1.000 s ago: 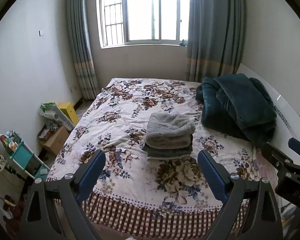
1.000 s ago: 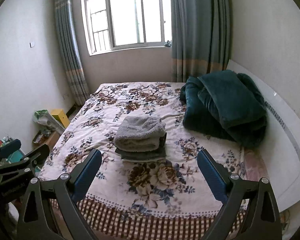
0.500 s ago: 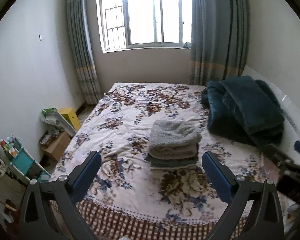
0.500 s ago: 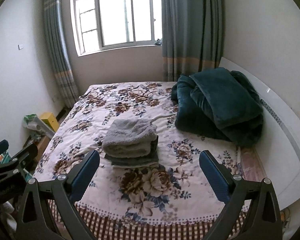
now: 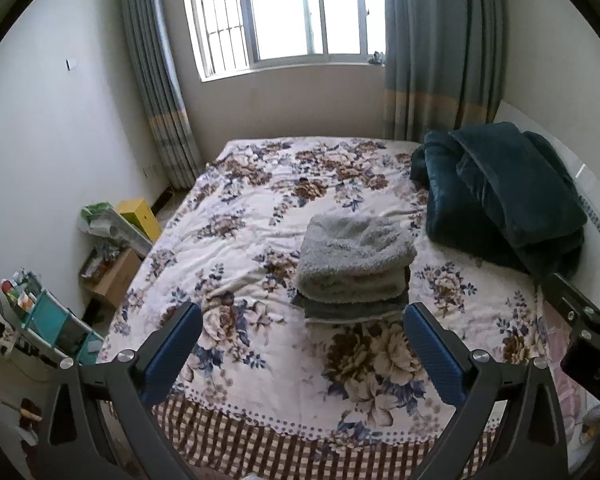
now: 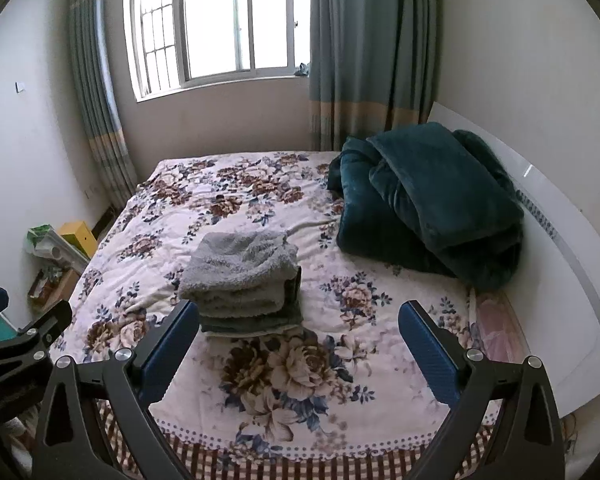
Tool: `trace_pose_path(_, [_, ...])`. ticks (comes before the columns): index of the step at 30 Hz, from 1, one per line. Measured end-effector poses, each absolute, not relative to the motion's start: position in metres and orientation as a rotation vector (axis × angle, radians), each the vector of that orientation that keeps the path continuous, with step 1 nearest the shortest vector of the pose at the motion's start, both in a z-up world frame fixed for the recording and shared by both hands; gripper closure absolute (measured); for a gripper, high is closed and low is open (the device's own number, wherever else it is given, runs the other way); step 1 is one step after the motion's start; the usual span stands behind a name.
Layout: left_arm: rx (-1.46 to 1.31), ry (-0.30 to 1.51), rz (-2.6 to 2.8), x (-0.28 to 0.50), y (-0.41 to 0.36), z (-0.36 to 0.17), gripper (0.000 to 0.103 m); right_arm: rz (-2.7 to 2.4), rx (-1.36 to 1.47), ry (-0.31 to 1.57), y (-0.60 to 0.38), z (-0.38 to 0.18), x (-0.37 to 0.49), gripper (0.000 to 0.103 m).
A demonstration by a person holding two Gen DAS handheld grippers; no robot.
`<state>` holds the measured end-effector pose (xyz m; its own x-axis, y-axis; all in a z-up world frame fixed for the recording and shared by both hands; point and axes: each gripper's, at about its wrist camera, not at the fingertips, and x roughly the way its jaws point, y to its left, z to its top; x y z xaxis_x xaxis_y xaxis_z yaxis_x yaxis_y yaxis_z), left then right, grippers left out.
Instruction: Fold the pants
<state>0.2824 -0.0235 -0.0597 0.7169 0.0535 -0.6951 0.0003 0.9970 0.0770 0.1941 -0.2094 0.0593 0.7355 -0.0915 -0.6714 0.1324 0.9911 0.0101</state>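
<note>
The folded pants sit as a neat stack near the middle of the bed, the grey fleecy side on top and a darker layer showing beneath. In the right wrist view the same stack lies left of centre on the floral quilt.

The left claw is held above the foot of the bed with its blue pads spread wide apart, grasping nothing; the stack shows in the gap between them, farther up the bed. The right claw is likewise released, fingers wide and holding nothing, with its left pad overlapping the near corner of the stack in the picture. Whether they touch cannot be told.

A dark green blanket is heaped on the right side of the bed against the white headboard, apart from the pants. Behind the bed stand a window and curtains. On the floor to the left are a yellow box and a cardboard box.
</note>
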Motion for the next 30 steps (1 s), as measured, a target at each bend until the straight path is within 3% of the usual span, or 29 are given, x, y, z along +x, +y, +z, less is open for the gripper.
trace_pose_path(30, [0.068, 0.793, 0.063, 0.287, -0.020, -0.065, 0.000, -0.061, 0.039, 0.789, -0.195, 0.035, 0.197, 0.000])
